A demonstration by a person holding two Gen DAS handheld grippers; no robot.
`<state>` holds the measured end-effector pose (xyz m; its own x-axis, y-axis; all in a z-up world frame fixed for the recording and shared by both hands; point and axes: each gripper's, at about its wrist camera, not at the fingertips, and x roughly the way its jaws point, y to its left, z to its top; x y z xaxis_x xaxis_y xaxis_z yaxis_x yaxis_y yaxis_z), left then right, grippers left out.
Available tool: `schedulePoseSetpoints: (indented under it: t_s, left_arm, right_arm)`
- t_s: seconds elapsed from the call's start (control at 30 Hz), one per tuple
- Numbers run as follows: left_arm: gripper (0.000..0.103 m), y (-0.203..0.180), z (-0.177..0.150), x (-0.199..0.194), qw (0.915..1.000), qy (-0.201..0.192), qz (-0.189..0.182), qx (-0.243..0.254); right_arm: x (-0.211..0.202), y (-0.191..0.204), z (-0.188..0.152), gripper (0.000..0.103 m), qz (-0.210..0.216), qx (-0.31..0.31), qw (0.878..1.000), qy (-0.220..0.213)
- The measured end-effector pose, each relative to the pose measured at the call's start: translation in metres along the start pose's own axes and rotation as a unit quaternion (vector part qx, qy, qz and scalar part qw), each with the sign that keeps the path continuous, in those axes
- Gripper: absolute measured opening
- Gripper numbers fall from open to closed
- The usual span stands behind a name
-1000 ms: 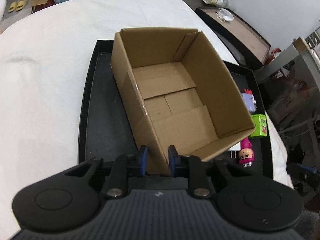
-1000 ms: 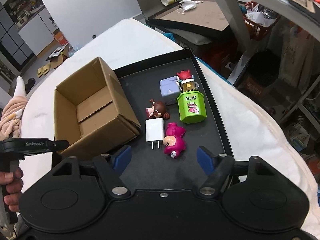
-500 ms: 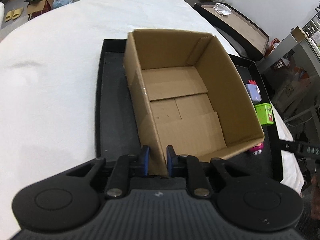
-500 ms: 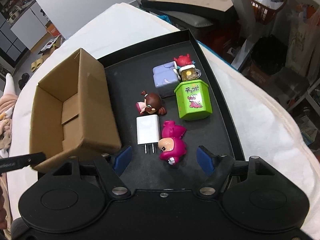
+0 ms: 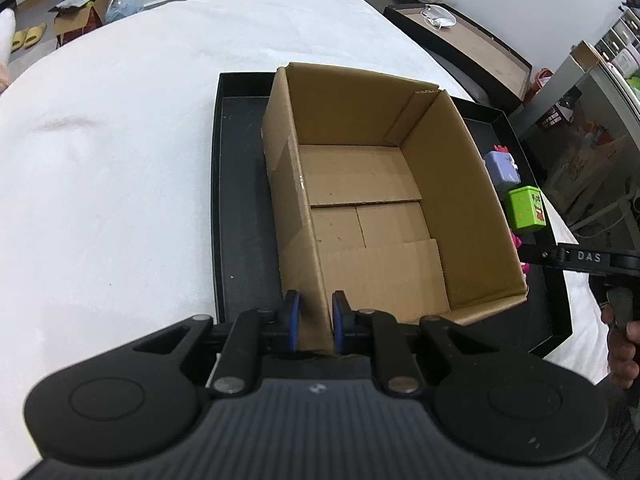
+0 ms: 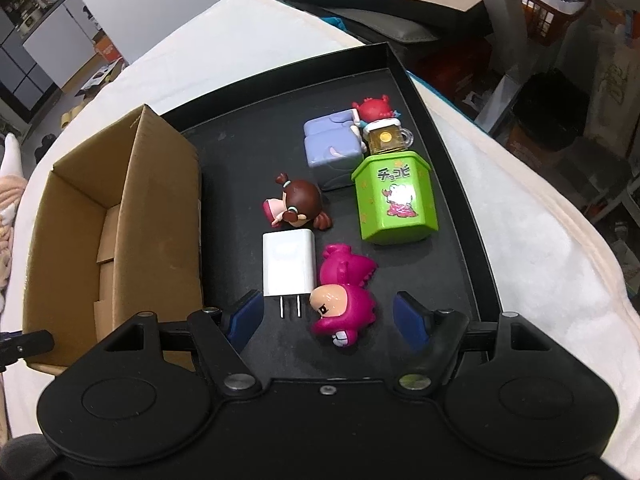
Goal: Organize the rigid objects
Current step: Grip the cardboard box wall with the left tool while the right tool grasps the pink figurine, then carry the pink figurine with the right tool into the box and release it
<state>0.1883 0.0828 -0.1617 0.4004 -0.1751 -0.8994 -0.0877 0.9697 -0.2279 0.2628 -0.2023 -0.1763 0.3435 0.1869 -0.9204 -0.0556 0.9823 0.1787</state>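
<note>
Cardboard box [image 5: 384,216] sits open and empty on the black tray [image 5: 240,208], and the left claw [image 5: 313,322] is clamped tight on the near corner of its wall, blue pads pinching the cardboard. Over on the other side, the right claw [image 6: 324,316] hangs about half open with nothing in it, pointing steeply down at the toys beside the box.

Nearest to it: the white charger plug [image 6: 287,268] and the pink figurine [image 6: 344,304], lying touching each other, right between the pads. That's the catch, I reckon — close now and both could get nipped. Better to shift toward one piece, straddle it alone, squeeze its flat sides, and let the left claw hold the box steady for the drop.

The right wrist view gives the full spread: brown-haired doll [image 6: 300,204], lilac block [image 6: 332,148], green hexagonal tin [image 6: 394,200], little beer-mug charm [image 6: 386,138], red figure [image 6: 374,108]. The left wrist view hides most of that behind the box wall, but it alone shows the bare box floor and the person's hand [image 5: 624,344] on the right handle.
</note>
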Motion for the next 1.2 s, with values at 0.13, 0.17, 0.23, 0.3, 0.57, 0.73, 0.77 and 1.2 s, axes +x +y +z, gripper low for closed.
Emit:
schedulePoseSetpoints:
  t_s: [0.13, 0.17, 0.23, 0.3, 0.57, 0.73, 0.77, 1.2]
  left_arm:
    - [0.016, -0.002, -0.003, 0.0, 1.0, -0.008, 0.002, -0.001]
    - [0.016, -0.003, -0.005, 0.0, 0.9999, -0.012, 0.003, 0.001]
    - [0.017, -0.004, -0.008, -0.001, 0.9998, -0.019, 0.003, 0.007]
    - [0.017, -0.004, -0.011, -0.002, 0.9997, -0.023, 0.002, 0.012]
    - [0.017, -0.007, -0.015, -0.005, 0.9994, -0.03, 0.007, 0.019]
    - [0.017, -0.01, -0.015, -0.005, 0.9992, -0.031, 0.01, 0.021]
    - [0.017, -0.01, -0.015, -0.005, 0.9992, -0.032, 0.011, 0.022]
    - [0.017, -0.01, -0.019, -0.008, 0.999, -0.034, 0.012, 0.028]
  right_arm:
    - [0.013, 0.005, -0.005, 0.052, -0.011, -0.024, 1.0, 0.01]
    - [0.017, 0.005, -0.006, 0.04, -0.011, -0.026, 0.999, 0.016]
    - [0.02, 0.002, -0.01, 0.034, -0.011, -0.024, 0.999, 0.021]
    - [0.018, 0.0, -0.014, 0.034, -0.002, -0.024, 1.0, 0.015]
    - [-0.003, -0.004, -0.02, 0.032, 0.013, -0.021, 1.0, 0.007]
    - [-0.016, -0.003, -0.018, 0.027, 0.022, -0.027, 0.999, 0.0]
    - [-0.018, -0.002, -0.017, 0.027, 0.024, -0.028, 0.999, -0.002]
    - [-0.038, 0.01, -0.02, 0.026, 0.028, -0.05, 0.998, -0.02]
